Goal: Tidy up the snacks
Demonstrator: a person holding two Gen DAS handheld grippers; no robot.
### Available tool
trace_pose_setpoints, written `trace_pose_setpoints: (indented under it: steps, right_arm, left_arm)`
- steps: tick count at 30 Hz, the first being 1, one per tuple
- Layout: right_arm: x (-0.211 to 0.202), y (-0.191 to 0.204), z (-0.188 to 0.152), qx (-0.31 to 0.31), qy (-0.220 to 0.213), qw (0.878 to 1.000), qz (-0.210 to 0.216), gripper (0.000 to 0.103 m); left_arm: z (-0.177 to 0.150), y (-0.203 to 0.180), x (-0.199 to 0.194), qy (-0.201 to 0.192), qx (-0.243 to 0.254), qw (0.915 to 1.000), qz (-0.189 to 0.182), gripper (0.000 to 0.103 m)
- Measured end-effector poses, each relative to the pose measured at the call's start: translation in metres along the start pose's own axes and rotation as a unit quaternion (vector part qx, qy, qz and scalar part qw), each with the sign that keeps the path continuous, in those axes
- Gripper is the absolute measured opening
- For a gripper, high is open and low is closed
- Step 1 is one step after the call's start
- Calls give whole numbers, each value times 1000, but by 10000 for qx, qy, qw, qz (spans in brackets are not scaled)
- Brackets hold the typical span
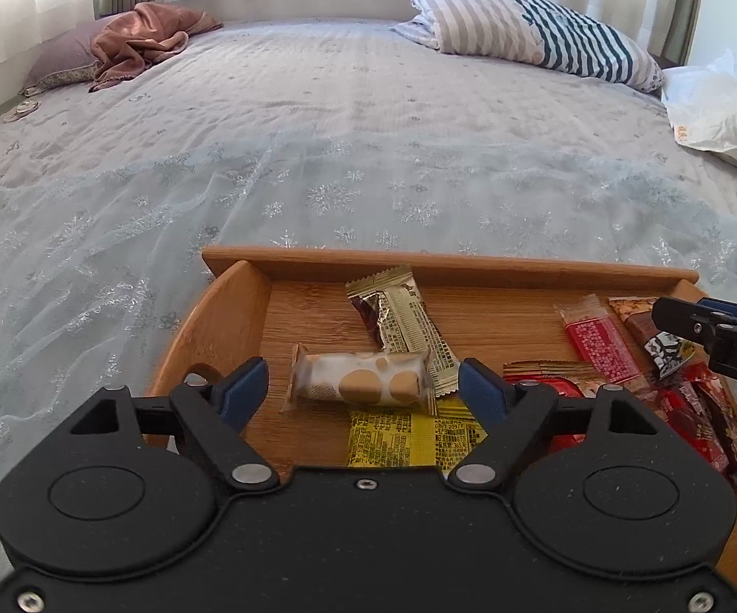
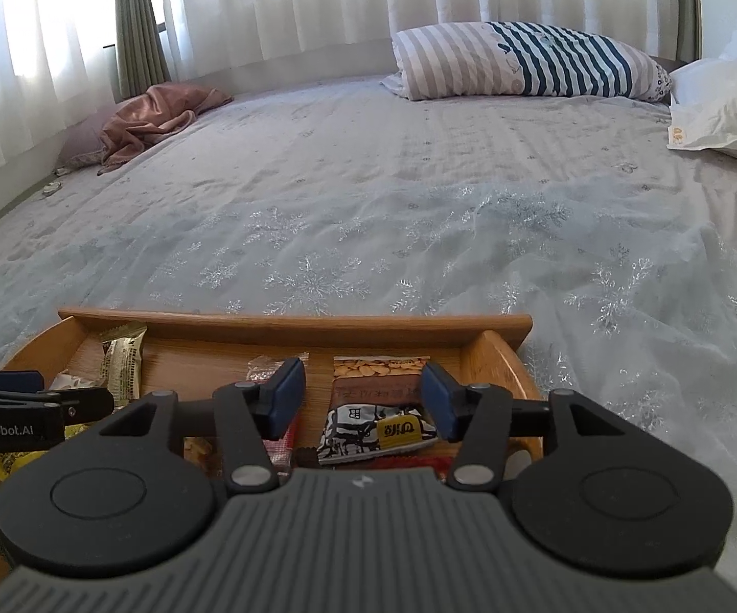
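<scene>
A wooden tray (image 1: pixel 470 263) lies on the bed and holds several wrapped snacks. My left gripper (image 1: pixel 363 388) is open over its left part, its blue pads either side of a clear pack of round biscuits (image 1: pixel 363 375). A gold wrapper (image 1: pixel 401 316) lies behind that pack and a yellow one (image 1: pixel 409 437) in front. My right gripper (image 2: pixel 363 398) is open over the tray's (image 2: pixel 297 324) right part, above a brown bar (image 2: pixel 376 393) and a black-and-white packet (image 2: pixel 373 431). Red packets (image 1: pixel 606 345) lie at the right.
The bed has a grey snowflake cover (image 1: pixel 343 153). A striped pillow (image 1: pixel 537 30) and a white pillow (image 1: pixel 721 112) lie at the far right, a pink blanket (image 1: pixel 138 41) at the far left. Curtains hang behind.
</scene>
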State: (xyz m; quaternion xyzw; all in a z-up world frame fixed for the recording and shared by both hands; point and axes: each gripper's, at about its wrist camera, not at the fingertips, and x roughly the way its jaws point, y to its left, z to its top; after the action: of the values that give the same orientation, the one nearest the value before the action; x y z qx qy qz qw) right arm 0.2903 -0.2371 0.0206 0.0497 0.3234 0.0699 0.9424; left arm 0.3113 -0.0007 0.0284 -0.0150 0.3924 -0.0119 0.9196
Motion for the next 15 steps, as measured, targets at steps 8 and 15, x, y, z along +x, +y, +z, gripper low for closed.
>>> trace_pose_setpoints:
  steps: [8, 15]
  right_arm:
    - [-25, 4, -3, 38, -253, 9997, -41, 83]
    - [-48, 6, -13, -27, -395, 9992, 12, 90]
  left_arm:
    - [-7, 0, -22, -70, 41, 10000, -12, 84]
    - [-22, 1, -46, -141, 73, 9998, -87, 86]
